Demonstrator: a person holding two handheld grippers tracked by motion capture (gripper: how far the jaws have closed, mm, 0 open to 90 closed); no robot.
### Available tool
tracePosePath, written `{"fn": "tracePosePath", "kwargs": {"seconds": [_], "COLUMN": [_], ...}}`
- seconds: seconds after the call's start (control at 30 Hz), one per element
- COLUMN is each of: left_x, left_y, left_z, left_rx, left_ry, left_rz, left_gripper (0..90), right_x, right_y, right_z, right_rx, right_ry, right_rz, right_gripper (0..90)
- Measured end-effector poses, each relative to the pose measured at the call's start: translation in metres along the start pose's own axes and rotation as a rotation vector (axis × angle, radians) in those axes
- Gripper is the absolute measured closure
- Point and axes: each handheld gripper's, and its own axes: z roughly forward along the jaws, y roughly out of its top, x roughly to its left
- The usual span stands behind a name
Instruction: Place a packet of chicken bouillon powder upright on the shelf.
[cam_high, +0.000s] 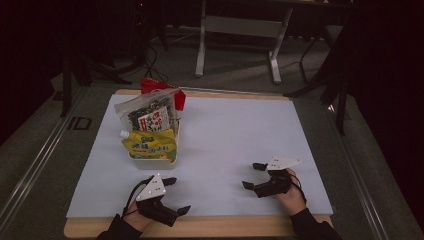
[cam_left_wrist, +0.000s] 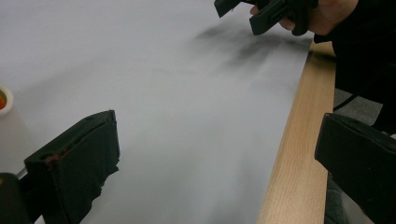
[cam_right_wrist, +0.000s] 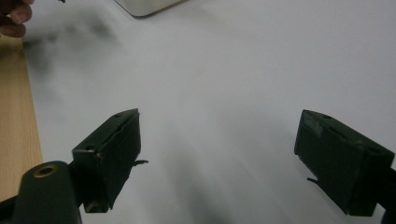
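A white bin (cam_high: 150, 161) stands on the left half of the white sheet (cam_high: 225, 135). It holds a yellow pouch (cam_high: 150, 145) with a white cap, a clear bag of dark snacks (cam_high: 147, 114) and a red packet (cam_high: 150, 85) behind. My left gripper (cam_high: 179, 195) rests near the front edge, just in front of the bin, open and empty. My right gripper (cam_high: 252, 175) sits at the front right, open and empty, pointing left. In the left gripper view the jaws (cam_left_wrist: 215, 158) stand wide apart over bare sheet. The right gripper view shows its jaws (cam_right_wrist: 224, 154) wide apart too.
The table's wooden front edge (cam_high: 210, 226) runs just below both hands. A corner of the bin (cam_right_wrist: 144, 5) shows at the top of the right gripper view. The right gripper (cam_left_wrist: 261, 11) appears far off in the left gripper view. Table legs (cam_high: 200, 45) and cables stand on the floor behind.
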Motion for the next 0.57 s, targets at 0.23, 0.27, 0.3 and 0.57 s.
{"fn": "tracePosePath", "kwargs": {"seconds": [0.23,0.27,0.3,0.57], "left_x": [-0.0006,-0.0006,-0.0003,0.0009], "left_y": [-0.0001,-0.0003,-0.0005,-0.0009], "left_z": [0.0014,0.0016,0.0014,0.0003], "left_rx": [0.006,0.006,0.006,0.002], "left_ry": [0.005,0.006,0.006,0.012], "left_rz": [0.008,0.005,0.006,0.004], "left_gripper": [1.0,1.0,1.0,1.0], "right_x": [-0.0011,-0.0011,-0.0013,-0.0041], "right_y": [-0.0027,-0.0027,-0.0028,-0.0042], "right_z": [0.0018,0.0018,0.0019,0.0009], "right_rx": [0.004,0.004,0.0,-0.015], "right_ry": [-0.003,-0.003,-0.011,-0.02], "right_rz": [-0.015,-0.015,-0.017,-0.011], "right_gripper": [13.9,13.9,13.8,13.7]}}
